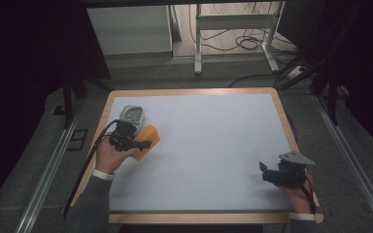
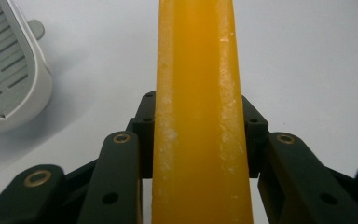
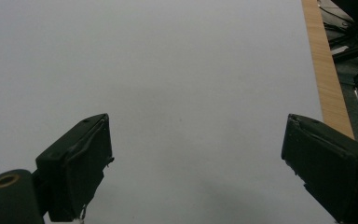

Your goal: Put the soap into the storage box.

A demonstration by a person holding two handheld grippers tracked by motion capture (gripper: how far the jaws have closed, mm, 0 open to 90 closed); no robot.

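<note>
A yellow-orange bar (image 1: 150, 135), long and smooth with whitish scuffs, is clamped in my left gripper (image 1: 144, 143) above the left part of the white mat (image 1: 213, 145). In the left gripper view the bar (image 2: 200, 70) runs straight up between the two black jaws of my left gripper (image 2: 200, 122), which press on its sides. A grey-white slotted dish (image 1: 132, 115) lies just behind that hand; the dish (image 2: 7, 74) sits apart from the bar. My right gripper (image 1: 265, 173) hovers near the mat's front right, and in its own view my right gripper (image 3: 196, 144) is open with nothing between its jaws.
The mat lies on a table with a wooden rim (image 1: 284, 116), and that wooden edge (image 3: 326, 84) runs close to the right gripper. Beyond the table are a white cabinet (image 1: 128, 29), a metal frame (image 1: 233, 22) and floor cables (image 1: 247, 43).
</note>
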